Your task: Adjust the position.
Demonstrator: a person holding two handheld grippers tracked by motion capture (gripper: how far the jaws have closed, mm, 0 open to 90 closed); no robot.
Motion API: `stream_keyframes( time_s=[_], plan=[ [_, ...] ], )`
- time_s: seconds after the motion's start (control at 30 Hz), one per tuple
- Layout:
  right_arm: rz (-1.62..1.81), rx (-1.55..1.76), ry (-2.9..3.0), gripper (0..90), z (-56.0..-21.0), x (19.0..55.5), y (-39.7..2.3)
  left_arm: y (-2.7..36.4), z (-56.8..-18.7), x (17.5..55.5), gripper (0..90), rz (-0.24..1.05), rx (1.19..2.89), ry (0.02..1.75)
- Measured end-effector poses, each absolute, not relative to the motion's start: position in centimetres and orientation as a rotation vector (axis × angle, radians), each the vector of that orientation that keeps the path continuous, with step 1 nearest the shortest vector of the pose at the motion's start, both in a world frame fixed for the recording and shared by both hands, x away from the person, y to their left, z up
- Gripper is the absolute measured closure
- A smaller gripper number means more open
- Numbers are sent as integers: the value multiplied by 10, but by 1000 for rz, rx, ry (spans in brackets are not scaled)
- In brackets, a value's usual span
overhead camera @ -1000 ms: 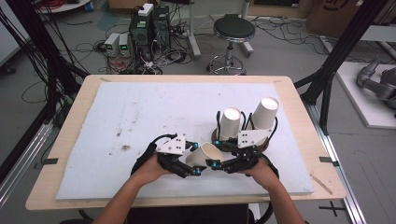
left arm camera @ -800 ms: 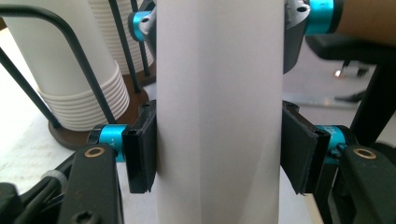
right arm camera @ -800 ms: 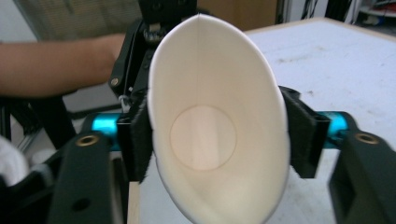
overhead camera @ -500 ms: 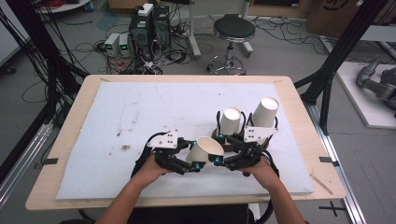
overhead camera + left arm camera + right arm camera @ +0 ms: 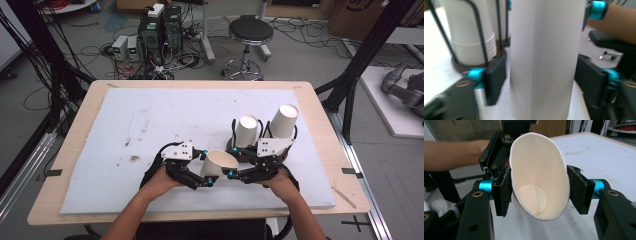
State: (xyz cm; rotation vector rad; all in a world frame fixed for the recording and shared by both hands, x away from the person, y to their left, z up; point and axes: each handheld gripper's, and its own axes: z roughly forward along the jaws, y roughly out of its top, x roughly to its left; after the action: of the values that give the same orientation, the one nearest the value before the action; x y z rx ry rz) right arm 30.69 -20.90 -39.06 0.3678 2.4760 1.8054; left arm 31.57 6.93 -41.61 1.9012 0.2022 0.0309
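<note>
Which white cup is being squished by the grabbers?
The single paper cup held between the two grippers near the person's hands. The right gripper pinches its rim into an oval. The two cup stacks behind it stand in their black wire holders, untouched.

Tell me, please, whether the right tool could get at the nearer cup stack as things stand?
Probably not yet: the right tool is shut on a loose cup, squeezing its rim oval, and the left tool brackets that cup too. The nearer stack stands just beyond it with nothing between.
</note>
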Motion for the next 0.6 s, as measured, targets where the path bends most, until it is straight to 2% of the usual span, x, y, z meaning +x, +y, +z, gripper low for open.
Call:
stream_keyframes(
  time_s=[0.17, 0.4, 0.6],
  plan=[
    [1747, 338, 2511, 416, -393, 306, -203, 68, -409, 314, 259, 64, 1943, 144],
    [1768, 332, 2523, 414, -393, 305, -202, 63, -410, 314, 267, 44, 1933, 138],
    [1766, 329, 2530, 412, -393, 305, -202, 63, -409, 314, 314, 44, 1925, 121]
  ],
)
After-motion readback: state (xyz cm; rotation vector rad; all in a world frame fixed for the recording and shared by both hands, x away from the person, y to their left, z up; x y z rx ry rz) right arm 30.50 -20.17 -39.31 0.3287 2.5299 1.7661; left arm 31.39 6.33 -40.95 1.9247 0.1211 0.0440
